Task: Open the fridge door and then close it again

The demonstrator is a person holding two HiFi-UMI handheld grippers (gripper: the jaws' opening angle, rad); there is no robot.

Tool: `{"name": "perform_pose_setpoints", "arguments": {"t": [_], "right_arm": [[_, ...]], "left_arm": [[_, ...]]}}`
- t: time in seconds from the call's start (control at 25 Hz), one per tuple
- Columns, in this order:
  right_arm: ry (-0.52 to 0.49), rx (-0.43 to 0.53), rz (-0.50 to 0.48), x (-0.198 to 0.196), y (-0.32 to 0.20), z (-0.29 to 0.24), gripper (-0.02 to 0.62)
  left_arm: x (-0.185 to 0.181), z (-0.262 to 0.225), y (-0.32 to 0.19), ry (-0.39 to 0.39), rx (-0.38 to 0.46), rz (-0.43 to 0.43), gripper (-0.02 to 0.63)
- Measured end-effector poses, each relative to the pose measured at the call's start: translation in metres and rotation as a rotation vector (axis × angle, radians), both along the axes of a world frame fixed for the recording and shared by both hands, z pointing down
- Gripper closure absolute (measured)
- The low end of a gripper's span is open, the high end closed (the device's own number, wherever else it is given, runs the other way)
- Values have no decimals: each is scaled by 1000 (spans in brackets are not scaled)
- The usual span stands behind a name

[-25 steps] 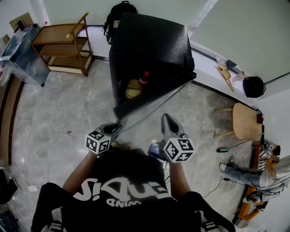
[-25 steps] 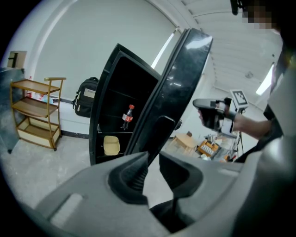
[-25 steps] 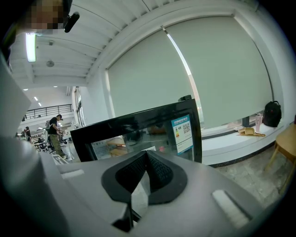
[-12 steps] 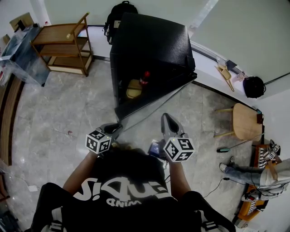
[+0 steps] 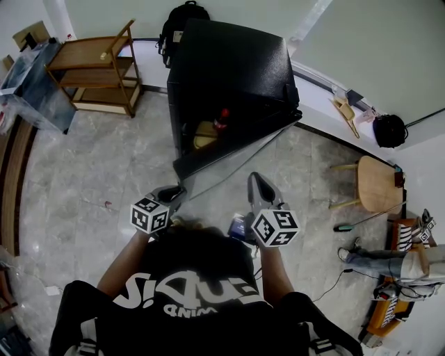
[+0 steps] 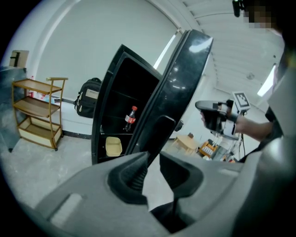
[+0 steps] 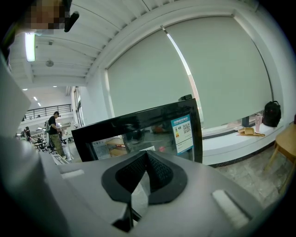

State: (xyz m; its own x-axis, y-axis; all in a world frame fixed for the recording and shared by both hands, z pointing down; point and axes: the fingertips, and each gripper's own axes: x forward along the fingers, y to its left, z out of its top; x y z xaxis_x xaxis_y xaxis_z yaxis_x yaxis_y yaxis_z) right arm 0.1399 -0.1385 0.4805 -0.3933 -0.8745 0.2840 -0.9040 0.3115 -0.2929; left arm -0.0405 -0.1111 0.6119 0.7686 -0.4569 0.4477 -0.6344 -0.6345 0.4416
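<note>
The black fridge (image 5: 233, 62) stands on the floor with its door (image 5: 236, 142) partly open, hinged at the right. Inside I see a red-capped bottle (image 6: 131, 118) and a yellow container (image 6: 113, 146). My left gripper (image 5: 177, 192) is at the door's free lower corner. In the left gripper view its jaws (image 6: 154, 155) are opening, with the door's edge (image 6: 159, 132) between their tips and light showing beside it. My right gripper (image 5: 254, 181) hangs in front of the door, shut on nothing, its pads meeting in the right gripper view (image 7: 147, 155).
A wooden shelf rack (image 5: 97, 69) stands at the left. A black backpack (image 5: 182, 17) leans behind the fridge. A round wooden stool (image 5: 375, 184) and another person (image 5: 389, 264) are at the right. Grey tiled floor (image 5: 90, 167) lies around the fridge.
The door's free corner has shifted slightly toward the fridge. Both grippers have stayed almost where they were.
</note>
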Motion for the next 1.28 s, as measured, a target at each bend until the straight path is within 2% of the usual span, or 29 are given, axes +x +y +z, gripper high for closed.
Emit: {"name": "perform_pose_setpoints", "arguments": {"t": [0.6, 1.28], "right_arm": [[-2, -1, 3, -2, -9, 1, 598], [6, -8, 27, 7, -32, 3, 598]], "left_arm": [[-16, 1, -28, -8, 1, -46, 512], [-41, 1, -97, -27, 23, -142, 499]]}}
